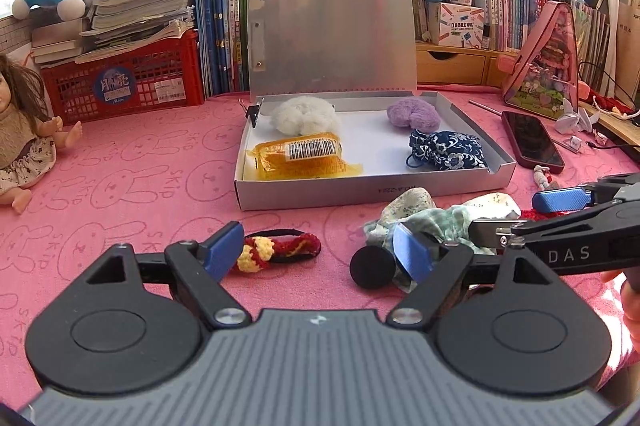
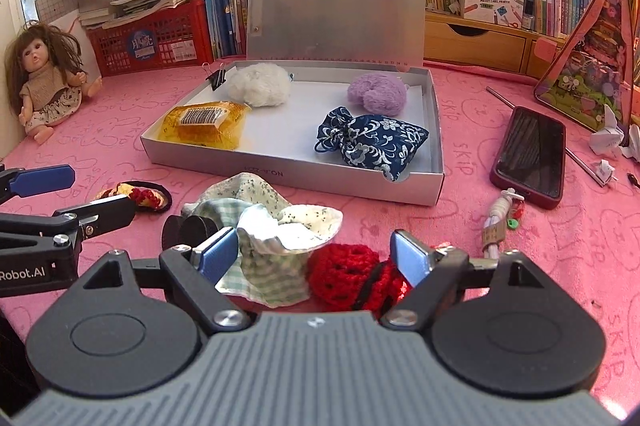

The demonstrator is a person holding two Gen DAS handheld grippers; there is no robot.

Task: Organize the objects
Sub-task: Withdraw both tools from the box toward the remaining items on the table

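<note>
The left tool [image 1: 316,252] stood spread wide above the pink surface [image 1: 120,186], nothing pinched; the red-and-yellow crocheted hair tie [image 1: 276,250] lay just inside its left finger and a black round disc [image 1: 372,266] by its right finger. The right tool [image 2: 314,258] was likewise spread, with the crumpled floral and checked cloth [image 2: 276,230] and a red crocheted piece [image 2: 344,274] lying between its fingers, neither gripped. Behind them, the open silver box [image 2: 436,130] rested on the surface, lid upright, holding a white fluffy item [image 2: 260,84], a purple fluffy item [image 2: 378,94], a yellow packet [image 2: 204,124] and a blue floral pouch [image 2: 372,142]. A dark phone [image 2: 530,156] lay right of the box.
</note>
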